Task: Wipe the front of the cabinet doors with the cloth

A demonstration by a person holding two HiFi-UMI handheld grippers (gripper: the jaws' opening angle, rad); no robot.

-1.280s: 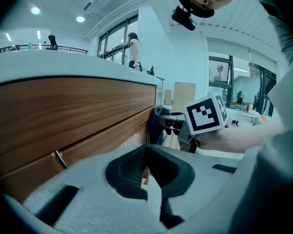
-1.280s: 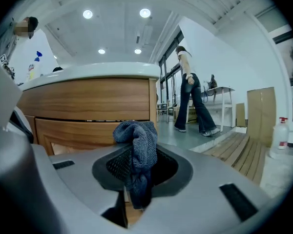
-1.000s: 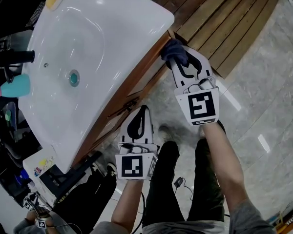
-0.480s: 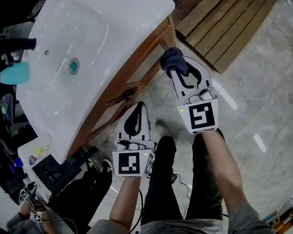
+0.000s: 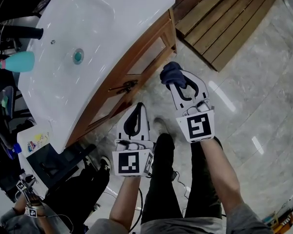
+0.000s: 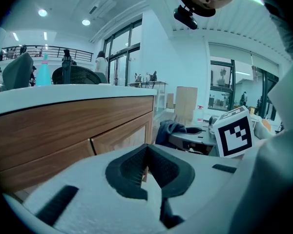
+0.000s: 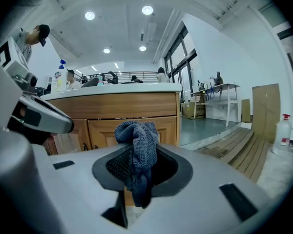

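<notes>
Table [image 5: 112,28]: white sink top on wood cabinet [image 5: 141,65]; drain [image 5: 78,56] mid-basin.
Table far edge: teal bottle [image 5: 17,61] w/ black tap [image 5: 19,33] near; can't tell if bottle stands on top.
Floor [image 5: 254,96]: grey glossy tile.
On floor, upper right: wood slat deck [image 5: 219,18].

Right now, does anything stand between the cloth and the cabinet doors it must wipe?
Nothing visible does. The right hand-held gripper holds the cloth short of the doors, with only open air between them. The left hand-held gripper sits off to one side.
</notes>
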